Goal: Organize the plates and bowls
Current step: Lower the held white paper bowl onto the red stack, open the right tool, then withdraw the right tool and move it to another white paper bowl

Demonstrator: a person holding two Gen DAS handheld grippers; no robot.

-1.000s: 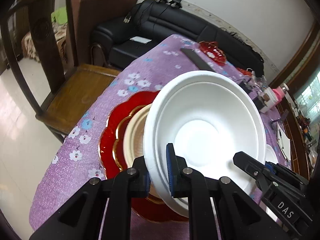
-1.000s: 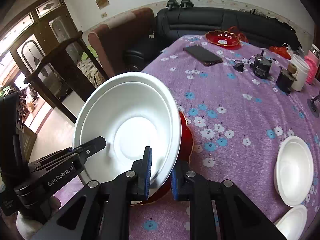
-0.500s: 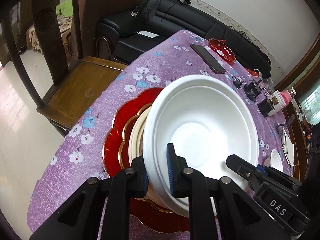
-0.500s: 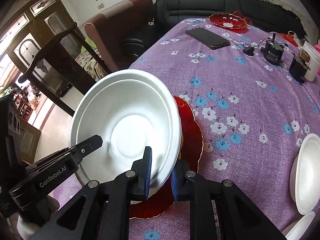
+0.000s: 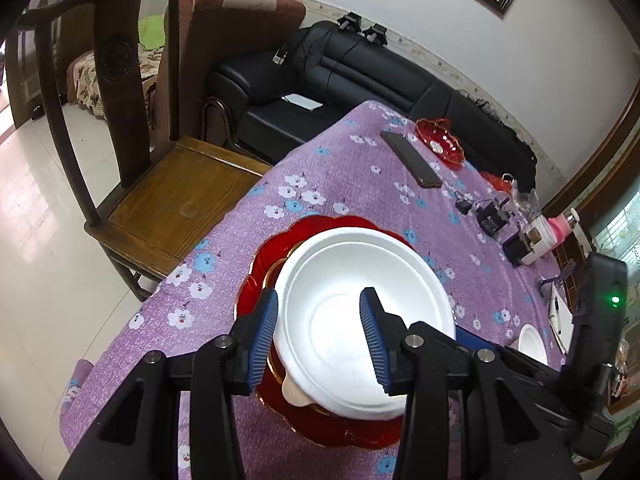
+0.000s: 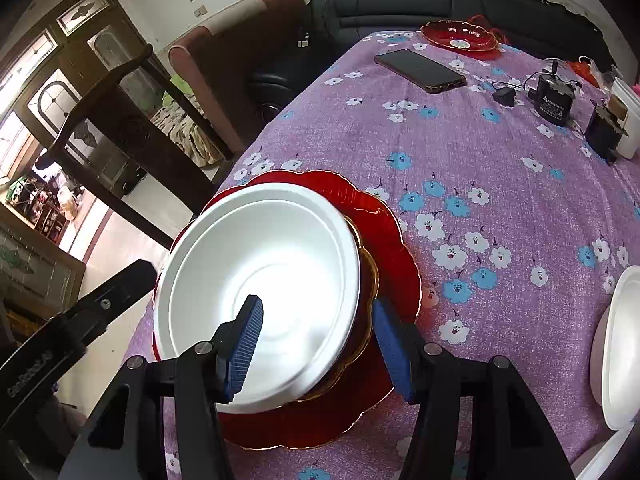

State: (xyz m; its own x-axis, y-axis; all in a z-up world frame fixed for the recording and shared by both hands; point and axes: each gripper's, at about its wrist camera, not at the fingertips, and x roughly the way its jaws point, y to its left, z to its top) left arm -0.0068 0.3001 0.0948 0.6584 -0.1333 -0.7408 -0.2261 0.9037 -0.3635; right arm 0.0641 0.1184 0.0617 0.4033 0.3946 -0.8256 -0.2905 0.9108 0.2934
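A large white foam bowl (image 5: pixel 360 316) (image 6: pixel 260 280) rests on a stack: a cream plate (image 5: pixel 294 394) with a gold rim on a red scalloped plate (image 5: pixel 320 424) (image 6: pixel 380 232) near the table's front left corner. My left gripper (image 5: pixel 318 336) is open, its jaws on either side of the bowl's near rim and not touching it. My right gripper (image 6: pixel 320 348) is open too, its jaws straddling the bowl's right rim. A smaller white bowl (image 6: pixel 616 344) lies at the right, and it also shows in the left wrist view (image 5: pixel 532 344).
The purple flowered tablecloth (image 6: pixel 500 168) carries a phone (image 6: pixel 420 70), a red glass dish (image 6: pixel 460 36), chargers (image 6: pixel 554 98) and a white cup (image 6: pixel 628 120) at the far side. A wooden chair (image 5: pixel 160 184) stands beside the table's left edge. A black sofa (image 5: pixel 360 76) is behind.
Both grippers have opened and let go of the white bowl. The bowl went down from its tilted hold and now sits on the plate stack.
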